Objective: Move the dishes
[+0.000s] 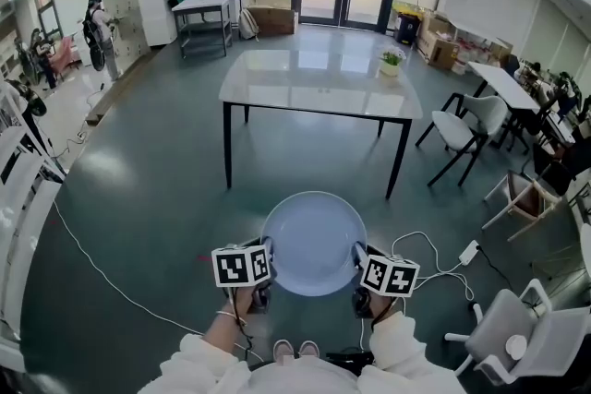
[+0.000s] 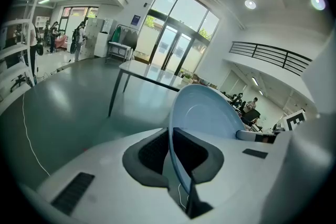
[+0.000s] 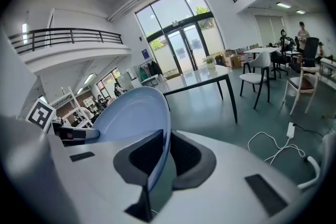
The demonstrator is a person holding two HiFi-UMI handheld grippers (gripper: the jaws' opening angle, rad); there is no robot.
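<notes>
Left tongs (image 1: pixel 266 261) nipped tight on the pale blue plate (image 1: pixel 312 243), pads biting its near-side rim. The plate hangs in mid-air between the two pairs, with the table (image 1: pixel 319 78) well ahead of both tips. Right tongs (image 1: pixel 358 263) are pinched narrow on the opposite rim. My call: match the squeeze on both sides, hands level, no twisting, and walk it in steady

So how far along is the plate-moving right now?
Done: the plate is picked up. In hand: the left gripper and right gripper each clamp one edge, holding it above the floor. Left: setting it down; the table ahead is some way off.
</notes>
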